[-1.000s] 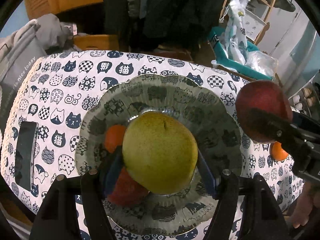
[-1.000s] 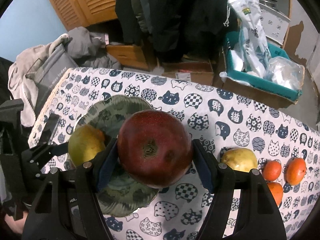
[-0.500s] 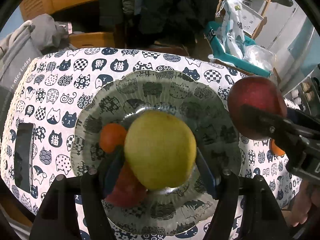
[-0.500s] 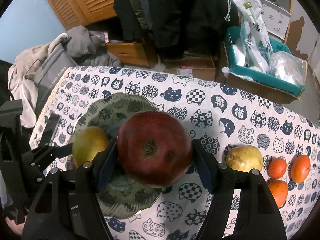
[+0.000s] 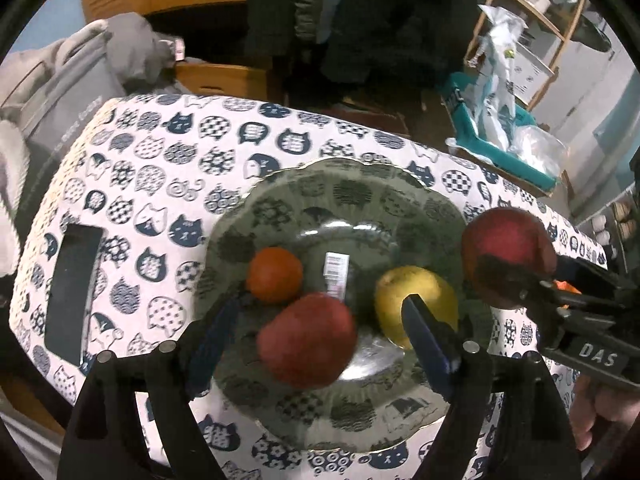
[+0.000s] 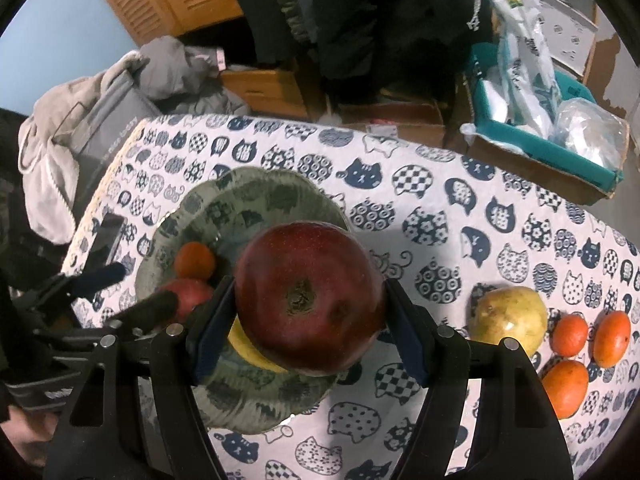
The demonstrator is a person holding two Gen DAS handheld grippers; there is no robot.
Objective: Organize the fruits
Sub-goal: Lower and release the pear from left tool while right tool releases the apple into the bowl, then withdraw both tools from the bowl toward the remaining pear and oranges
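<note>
Left hand-held gripper [image 5: 320, 320] jaws just opened, yellow pear [image 5: 416, 304] released at the plate's [image 5: 320, 184] four o'clock; dark red apple [image 6: 308, 300] clamped by right hand-held gripper [image 6: 308, 320].

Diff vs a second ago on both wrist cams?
The left gripper let go of the yellow pear: its jaws have just been opening, and the pear now lies on the glass plate, off to the right, beside the red apple and the small orange. Unchanged: the right gripper holds the dark red apple over the plate's edge.
</note>
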